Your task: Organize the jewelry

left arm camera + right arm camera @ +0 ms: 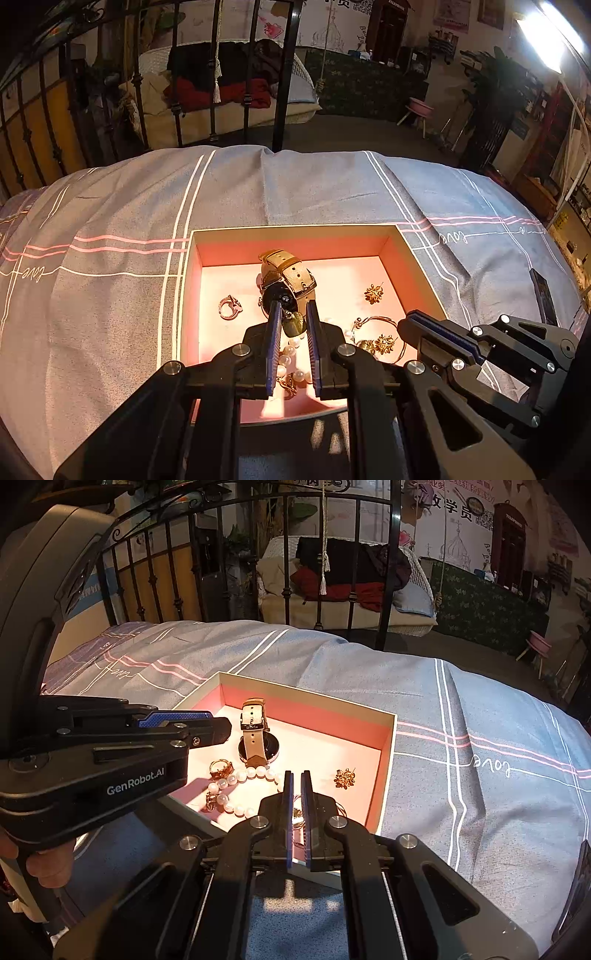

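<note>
A shallow box point(295, 232) with pink inside walls sits on a bed with a grey-blue bedspread point(110, 295) that has white and pink stripes. The jewelry lies inside the box. A watch point(286, 282) with a tan strap and a dark round face is near the middle. A ring point(229, 307) lies to its left in the left wrist view. A small gold flower earring point(373, 294) lies by itself on the right side of the box. A white pearl bracelet point(236, 781) curls near the front of the box, just below the watch in the right wrist view. A thin gold hoop point(380, 332) with another gold flower piece on it lies near the front right corner. The left hand-held gripper point(291, 314) hangs over the box, just in front of the watch face. Its jaws are nearly together, and a small dark green thing point(293, 325) shows between them, but I cannot tell if they are pinching it. The right hand-held gripper point(294, 775) is over the front edge of the box, with its jaws pulled close together. A little shiny piece shows in the gap low down, and I cannot tell if it is gripped. Fingers point(48, 867) of a person wrap the handle of the left tool. A black metal bed frame point(284, 74) stands behind the bed.
</note>
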The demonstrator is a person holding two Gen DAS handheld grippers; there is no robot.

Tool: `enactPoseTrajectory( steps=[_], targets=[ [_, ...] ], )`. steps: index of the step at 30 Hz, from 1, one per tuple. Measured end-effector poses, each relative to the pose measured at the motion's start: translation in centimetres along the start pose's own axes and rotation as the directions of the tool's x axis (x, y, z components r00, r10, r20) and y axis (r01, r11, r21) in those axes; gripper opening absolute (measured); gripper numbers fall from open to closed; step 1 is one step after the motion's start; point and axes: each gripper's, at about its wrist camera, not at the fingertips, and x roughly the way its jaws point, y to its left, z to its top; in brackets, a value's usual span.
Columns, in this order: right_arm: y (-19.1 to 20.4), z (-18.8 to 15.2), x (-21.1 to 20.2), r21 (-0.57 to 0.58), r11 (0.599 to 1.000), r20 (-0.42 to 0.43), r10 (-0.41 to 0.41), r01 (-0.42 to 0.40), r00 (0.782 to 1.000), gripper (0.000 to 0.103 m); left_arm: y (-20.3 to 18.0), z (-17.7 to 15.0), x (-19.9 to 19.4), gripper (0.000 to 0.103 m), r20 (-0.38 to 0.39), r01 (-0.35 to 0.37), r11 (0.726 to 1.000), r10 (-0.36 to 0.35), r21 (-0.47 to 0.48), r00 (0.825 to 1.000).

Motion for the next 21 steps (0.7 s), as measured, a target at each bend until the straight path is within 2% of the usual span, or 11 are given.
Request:
enactPoseTrajectory(
  steps=[15,16,17,18,19,21],
  targets=[
    [0.42,-0.42,0.69,-0.013,1.000,-0.027,-0.007,0.007,1.000,0.006,0.11,0.54,0.75,0.014,-0.012,-0.011,1.000,0.011,-0.011,1.000],
    [0.43,-0.44,0.71,-0.013,1.000,-0.029,-0.011,0.011,1.000,0.018,0.07,0.53,0.79,0.015,-0.016,-0.014,1.000,0.014,-0.008,1.000],
    [0.45,-0.46,0.69,-0.012,1.000,-0.025,-0.012,0.012,1.000,0.040,0.05,0.51,0.79,0.019,-0.020,-0.020,1.000,0.019,-0.008,1.000],
    [0.50,-0.50,0.55,-0.014,1.000,-0.020,-0.012,0.012,1.000,0.048,0.04,0.49,0.75,0.025,-0.020,-0.019,1.000,0.019,-0.008,1.000],
    [0.57,-0.52,0.47,-0.017,1.000,-0.016,-0.015,0.015,1.000,0.051,0.01,0.50,0.69,0.027,-0.017,-0.023,1.000,0.023,-0.006,1.000],
    [0.70,-0.48,0.44,-0.022,1.000,-0.018,-0.012,0.012,1.000,0.051,-0.10,0.49,0.52,0.034,-0.008,-0.032,0.999,0.032,0.001,0.999]
  ],
)
